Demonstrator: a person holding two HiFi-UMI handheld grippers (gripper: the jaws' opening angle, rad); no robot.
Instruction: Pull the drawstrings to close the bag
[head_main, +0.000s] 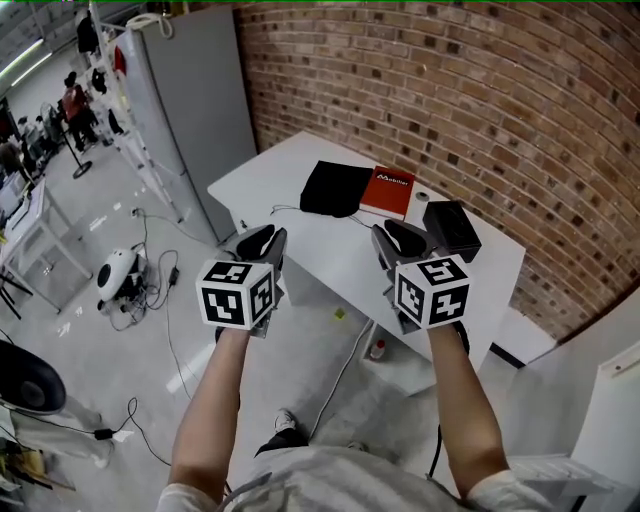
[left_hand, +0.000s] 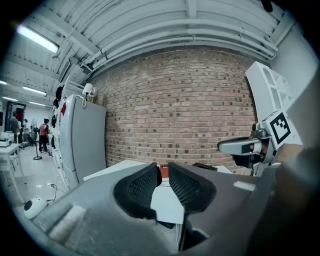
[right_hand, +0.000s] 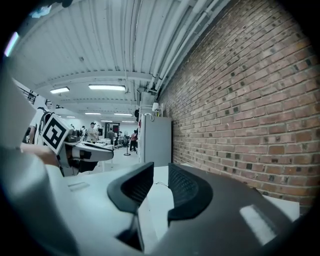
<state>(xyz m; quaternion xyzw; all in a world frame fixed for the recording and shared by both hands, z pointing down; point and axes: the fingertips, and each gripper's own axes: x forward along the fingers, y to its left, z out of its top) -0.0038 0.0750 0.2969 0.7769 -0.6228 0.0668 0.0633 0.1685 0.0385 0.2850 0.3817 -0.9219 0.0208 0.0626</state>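
Holds the left tool (head_main: 262, 242) and the right tool (head_main: 403, 238) side by side in the air, just short of the near edge of the white surface (head_main: 330, 262), both aimed about level at the brick wall (head_main: 450, 90). Keeps both released: ribbed pads (left_hand: 141, 187) a narrow gap apart in each tool's own view, with nothing between them but bare surface seen through the gap. Finds the black bag (head_main: 335, 188) flat on the far part of the surface, ahead of and between the two tools, well apart from both (neither clearly nearer). Reads its long axis as running left to right, with the mouth probably on the near side, judging by thin drawstrings (head_main: 284, 209) trailing from its near corners, one leftward, one rightward, though too fine to trace fully. Suggests a two-handed approach: left tool forward and down to the left cord, right tool to the right one, then a pull apart. Leaves open white surface on the near side of the bag for that. Finds the right side crowded, however: a red book (head_main: 387, 191) touching or just beside the bag's right edge, a small white roll (head_main: 421, 199) past it, a black box (head_main: 452, 228) just beyond the right tool. Offers little margin on the left, with the surface's left edge close to the bag
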